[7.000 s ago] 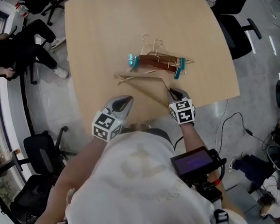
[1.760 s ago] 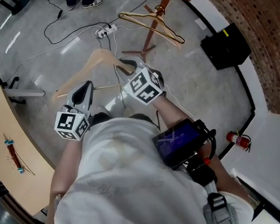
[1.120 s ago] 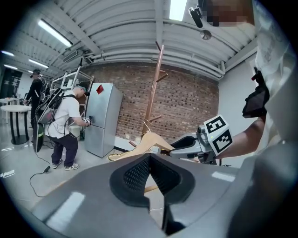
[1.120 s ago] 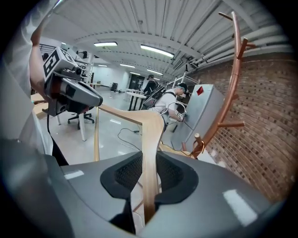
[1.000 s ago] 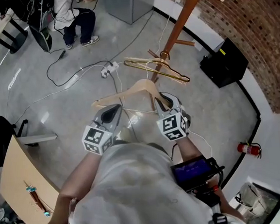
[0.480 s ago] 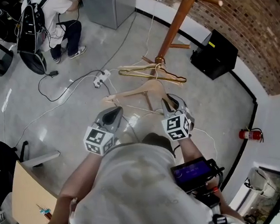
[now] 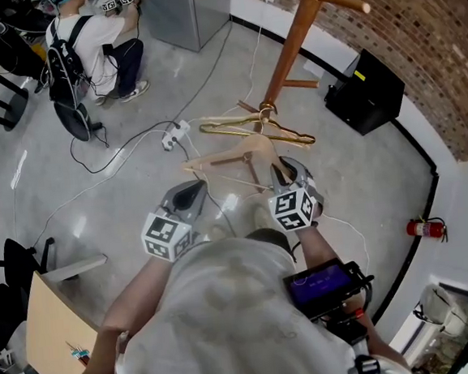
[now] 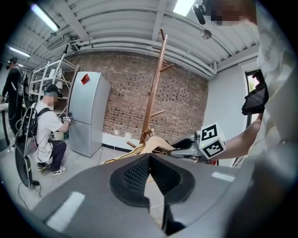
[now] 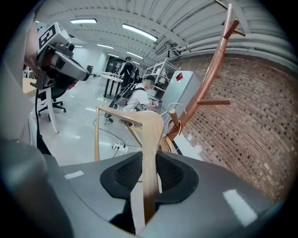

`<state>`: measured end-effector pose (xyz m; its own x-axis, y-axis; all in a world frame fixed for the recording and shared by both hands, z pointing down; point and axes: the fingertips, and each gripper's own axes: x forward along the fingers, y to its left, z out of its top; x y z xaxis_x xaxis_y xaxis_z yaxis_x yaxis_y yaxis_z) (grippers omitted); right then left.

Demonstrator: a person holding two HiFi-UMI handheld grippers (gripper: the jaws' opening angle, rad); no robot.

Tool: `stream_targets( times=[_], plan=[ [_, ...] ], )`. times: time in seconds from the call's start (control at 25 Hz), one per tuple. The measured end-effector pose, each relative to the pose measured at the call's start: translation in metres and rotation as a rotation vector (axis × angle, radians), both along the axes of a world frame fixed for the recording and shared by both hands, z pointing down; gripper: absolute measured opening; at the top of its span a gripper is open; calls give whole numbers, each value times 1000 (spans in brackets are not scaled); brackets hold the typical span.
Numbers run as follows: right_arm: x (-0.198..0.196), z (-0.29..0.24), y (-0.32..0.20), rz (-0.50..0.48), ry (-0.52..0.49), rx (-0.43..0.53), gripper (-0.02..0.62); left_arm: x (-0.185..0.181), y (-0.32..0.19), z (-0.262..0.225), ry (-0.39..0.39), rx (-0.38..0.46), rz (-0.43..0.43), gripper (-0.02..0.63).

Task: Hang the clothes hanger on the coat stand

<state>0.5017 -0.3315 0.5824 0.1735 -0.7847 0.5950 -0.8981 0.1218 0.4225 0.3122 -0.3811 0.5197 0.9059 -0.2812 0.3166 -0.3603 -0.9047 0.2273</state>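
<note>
My right gripper (image 7: 284, 168) (image 9: 150, 160) is shut on one arm of a pale wooden clothes hanger (image 7: 233, 153) (image 9: 152, 132), which juts forward toward the coat stand. The hanger's metal hook points at the stand. The coat stand (image 7: 296, 37) (image 9: 210, 81) (image 8: 156, 88) is a tall brown wooden pole with pegs, just ahead of the hanger. A second, golden-brown hanger (image 7: 255, 125) hangs low on the stand. My left gripper (image 7: 193, 187) (image 8: 149, 158) is shut and empty, to the left of the held hanger.
A person (image 7: 91, 40) crouches by a grey cabinet (image 7: 186, 7) at the far left. A power strip with cables (image 7: 172, 135) lies on the floor. A black box (image 7: 365, 81) and a red fire extinguisher (image 7: 425, 227) sit near the brick wall. A table corner (image 7: 55, 328) is behind me.
The hanger has left the table in my right gripper. Over the last second both grippers and the hanger have drawn closer to the coat stand; the grip is unchanged.
</note>
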Motion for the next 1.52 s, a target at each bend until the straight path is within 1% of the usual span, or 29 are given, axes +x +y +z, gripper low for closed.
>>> stream_targets(
  times=[0.28,0.48,0.6,0.72,1.0,1.2,1.36,1.52],
  plan=[
    [21,19,-15,-39,23,-19,106,28,-10,-3,-27,0,-26,2],
    [41,40,-21,-74,64,-48,107,46,-19,-2,-39,-4,-59,2],
    [44,50,-25,-97,77,-56,109,49,-24,-3,-48,-9,-87,2],
    [47,59,-30,-120,60,-67,110,51,-29,-6,-56,-8,-121,2],
    [68,80,-44,-160,28,-130,111,58,-31,-4,-63,-11,-190,2],
    [87,89,-55,-212,30,-153,106,72,-28,0,-70,-20,-230,2],
    [90,91,-51,-242,42,-170,104,72,-20,-1,-72,-27,-265,2],
    [83,89,-66,-291,43,-162,104,66,-26,-10,-58,-2,-312,2]
  ],
)
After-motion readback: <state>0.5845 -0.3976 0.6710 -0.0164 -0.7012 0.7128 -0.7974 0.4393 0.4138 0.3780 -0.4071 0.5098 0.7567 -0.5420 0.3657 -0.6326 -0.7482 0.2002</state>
